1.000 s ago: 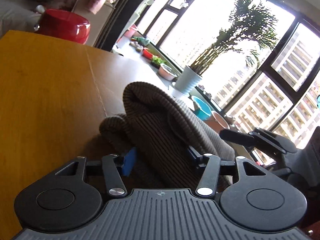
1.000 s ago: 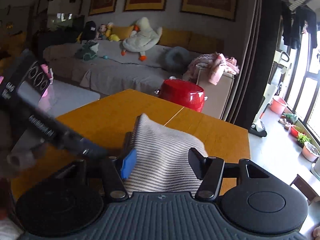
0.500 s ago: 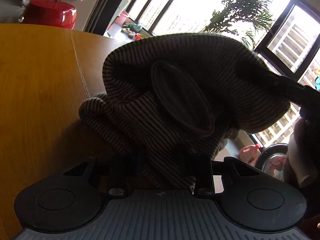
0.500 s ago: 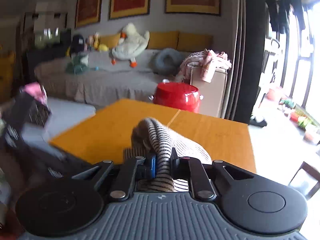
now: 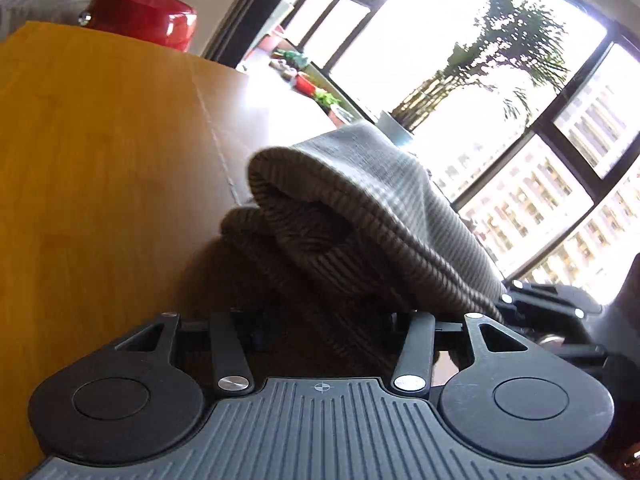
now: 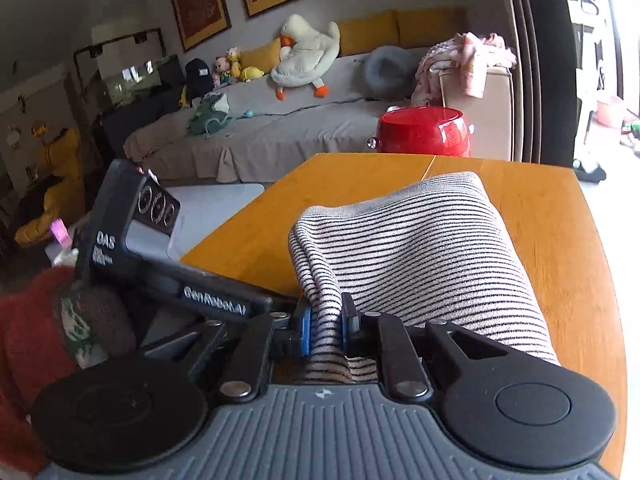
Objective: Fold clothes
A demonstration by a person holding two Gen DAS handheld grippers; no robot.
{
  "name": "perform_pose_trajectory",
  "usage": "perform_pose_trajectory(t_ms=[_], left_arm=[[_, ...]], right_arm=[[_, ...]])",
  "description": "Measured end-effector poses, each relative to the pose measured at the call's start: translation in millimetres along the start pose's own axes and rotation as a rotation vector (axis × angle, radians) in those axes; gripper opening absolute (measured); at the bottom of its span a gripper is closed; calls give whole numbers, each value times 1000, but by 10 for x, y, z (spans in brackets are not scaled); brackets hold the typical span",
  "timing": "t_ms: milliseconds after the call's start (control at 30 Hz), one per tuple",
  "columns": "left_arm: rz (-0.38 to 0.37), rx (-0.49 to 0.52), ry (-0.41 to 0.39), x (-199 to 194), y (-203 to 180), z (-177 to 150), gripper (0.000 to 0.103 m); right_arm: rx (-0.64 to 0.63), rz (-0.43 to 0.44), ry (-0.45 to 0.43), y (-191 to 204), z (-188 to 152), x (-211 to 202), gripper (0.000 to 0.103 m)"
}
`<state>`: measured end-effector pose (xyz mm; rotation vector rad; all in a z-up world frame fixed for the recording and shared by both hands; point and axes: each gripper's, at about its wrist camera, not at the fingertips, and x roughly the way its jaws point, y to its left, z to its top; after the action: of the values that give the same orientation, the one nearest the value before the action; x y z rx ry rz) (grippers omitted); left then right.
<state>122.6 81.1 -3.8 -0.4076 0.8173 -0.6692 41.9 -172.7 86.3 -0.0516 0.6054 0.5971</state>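
Observation:
A black-and-white striped garment [image 6: 420,248] lies folded in a bundle on the wooden table [image 6: 560,240]. My right gripper [image 6: 324,330] is shut on the near edge of it, with cloth pinched between the blue pad and the black pad. In the left wrist view the same garment [image 5: 360,220] rises as a rolled hump in front of my left gripper [image 5: 324,328]. The left jaws stand wide apart with cloth lying between them, not pinched. The right gripper's body [image 5: 552,304] shows at the right edge.
A red pot [image 6: 424,132] stands at the far end of the table. Beyond it are a grey sofa with a plush goose [image 6: 308,52]. Large windows and a potted palm [image 5: 480,64] lie to the right. The table's near left edge drops off beside my left gripper body [image 6: 160,240].
My right gripper has closed on the garment edge, lifted it over and brought it back down. My left gripper has stayed open. The garment now lies lower, folded over.

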Motion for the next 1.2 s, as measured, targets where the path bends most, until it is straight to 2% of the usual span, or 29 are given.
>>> perform_pose_trajectory(t_ms=[100, 167, 267, 333, 400, 533, 600, 633, 733, 800, 900, 1000, 1100, 1133, 1200], left_arm=[[42, -25, -74, -241, 63, 123, 51], [63, -6, -138, -426, -16, 220, 51], [8, 40, -222, -641, -301, 336, 52], [-51, 74, -214, -594, -510, 356, 53], [-88, 110, -163, -374, -709, 366, 54], [-62, 76, -13, 268, -617, 198, 49], [-53, 87, -24, 350, -582, 156, 49], [-50, 97, -31, 360, -587, 150, 49], [-41, 119, -31, 374, -635, 154, 49], [-34, 134, -31, 384, -666, 156, 49], [-26, 155, -31, 373, -697, 149, 51], [-27, 162, -30, 299, -678, 113, 51], [-26, 165, -29, 271, -658, 95, 51], [-25, 167, -29, 264, -651, 88, 51], [-23, 170, -25, 246, -637, 80, 52]], right_arm=[[-142, -75, 6, 201, -118, 96, 16], [-237, -108, 6, 376, -211, 157, 20], [-358, -151, 4, 597, -324, 233, 27], [-426, -171, 3, 707, -391, 273, 28], [-447, -176, 0, 748, -419, 276, 28], [-423, -176, -12, 709, -401, 181, 28], [-372, -141, -24, 626, -356, 59, 29], [-315, -90, -23, 539, -310, -31, 33], [-94, 65, -52, 143, -154, -357, 66], [51, 120, -89, -171, -46, -550, 67], [199, 63, -126, -622, 81, -596, 70], [322, 14, -105, -1038, 126, -408, 70], [533, 69, -4, -1446, -48, 3, 71], [598, 100, 25, -1541, -138, 131, 76], [728, 203, 40, -1649, -268, 286, 78]])
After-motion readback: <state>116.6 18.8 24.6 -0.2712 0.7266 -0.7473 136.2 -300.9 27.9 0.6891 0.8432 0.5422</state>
